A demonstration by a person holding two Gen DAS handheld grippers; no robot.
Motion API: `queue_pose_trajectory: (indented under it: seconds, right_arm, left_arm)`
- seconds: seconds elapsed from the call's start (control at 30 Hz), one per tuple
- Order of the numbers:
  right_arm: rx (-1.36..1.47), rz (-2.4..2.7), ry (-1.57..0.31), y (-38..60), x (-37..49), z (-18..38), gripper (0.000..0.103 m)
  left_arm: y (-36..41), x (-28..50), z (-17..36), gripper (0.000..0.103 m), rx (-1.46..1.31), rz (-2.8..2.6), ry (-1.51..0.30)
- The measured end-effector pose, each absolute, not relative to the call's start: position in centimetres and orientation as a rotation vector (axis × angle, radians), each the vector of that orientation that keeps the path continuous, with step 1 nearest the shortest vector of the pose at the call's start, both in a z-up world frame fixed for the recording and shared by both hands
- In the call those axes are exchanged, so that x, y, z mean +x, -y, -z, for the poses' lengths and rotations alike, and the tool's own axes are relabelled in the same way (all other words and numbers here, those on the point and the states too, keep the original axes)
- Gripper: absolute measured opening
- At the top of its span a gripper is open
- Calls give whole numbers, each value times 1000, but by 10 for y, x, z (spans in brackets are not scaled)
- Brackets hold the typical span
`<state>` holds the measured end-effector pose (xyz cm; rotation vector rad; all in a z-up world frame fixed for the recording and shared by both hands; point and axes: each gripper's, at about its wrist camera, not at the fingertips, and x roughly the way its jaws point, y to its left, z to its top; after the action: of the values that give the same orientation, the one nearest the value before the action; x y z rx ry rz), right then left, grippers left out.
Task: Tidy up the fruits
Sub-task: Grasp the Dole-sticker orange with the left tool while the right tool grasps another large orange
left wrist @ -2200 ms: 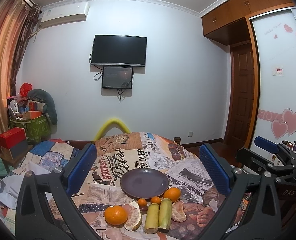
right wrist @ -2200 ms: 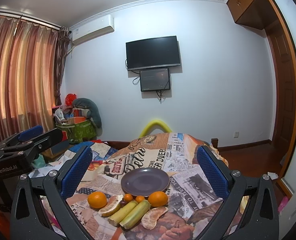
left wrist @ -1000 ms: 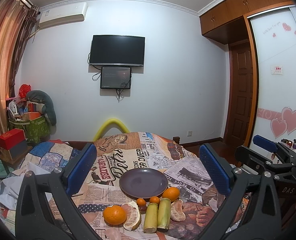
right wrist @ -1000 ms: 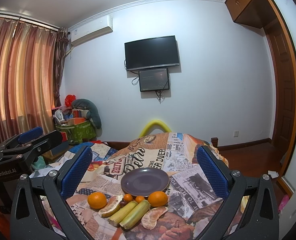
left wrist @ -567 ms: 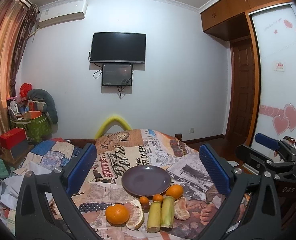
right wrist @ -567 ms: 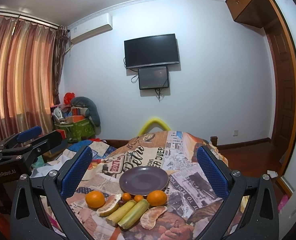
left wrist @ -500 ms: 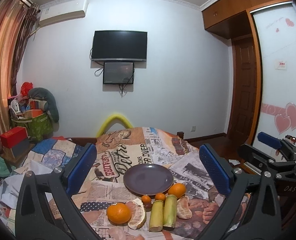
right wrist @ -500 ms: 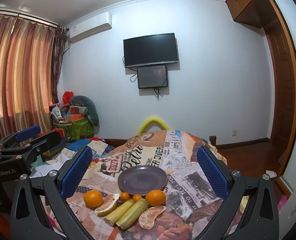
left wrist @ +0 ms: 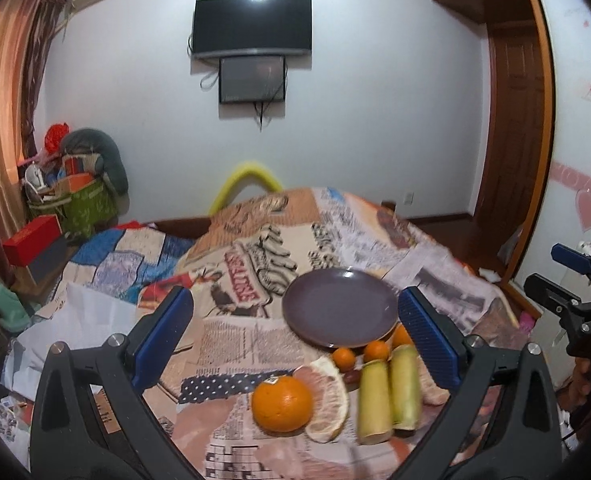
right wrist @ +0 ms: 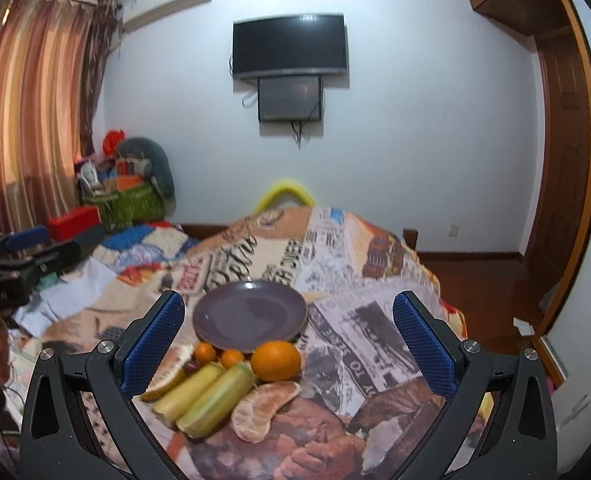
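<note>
Our left hand-held gripper (left wrist: 293,338) and right hand-held gripper (right wrist: 287,344) are both spread wide, holding nothing. The fruits (right wrist: 223,388) lie just before the purple plate (right wrist: 249,317) on the tabletop (right wrist: 335,280); one orange (left wrist: 401,336) is partly hidden.

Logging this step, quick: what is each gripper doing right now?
Left gripper: open, holding nothing.
Right gripper: open, holding nothing.

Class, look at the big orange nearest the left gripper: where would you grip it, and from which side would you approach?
Grip the orange across its widest middle, coming down from above and slightly from its left. It is round, so any diameter works, but the pomelo wedge crowds its right side, while its left is bare cloth. The left gripper is open wide enough, I judge.
</note>
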<state>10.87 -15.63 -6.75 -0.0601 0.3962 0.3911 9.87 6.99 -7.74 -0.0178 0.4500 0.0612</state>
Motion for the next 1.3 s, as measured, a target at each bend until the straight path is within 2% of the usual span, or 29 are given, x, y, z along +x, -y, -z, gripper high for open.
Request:
queue_pose_trajectory:
  seconds: [0.27, 0.53, 0.9, 1.0, 1.17, 1.3]
  right_arm:
    - [-75, -383, -537, 153, 145, 101, 103]
    - [-90, -397, -658, 146, 182, 135, 103]
    - [-73, -465, -818, 130, 217, 177, 100]
    - [-43, -494, -845, 129, 223, 182, 94]
    - [-9, -541, -875, 127, 229, 185, 82]
    - [-6, -576, -890, 123, 229, 187, 66]
  left_arm:
    - [-100, 140, 105, 90, 3, -72, -581]
    - [-119, 170, 153, 90, -41, -22, -733]
    - [-105, 186, 210, 90, -93, 22, -877]
    - [-102, 185, 218, 89, -103, 33, -892]
    - [-100, 182, 230, 76, -117, 47, -929]
    - [-99, 181, 235, 70, -140, 66, -942]
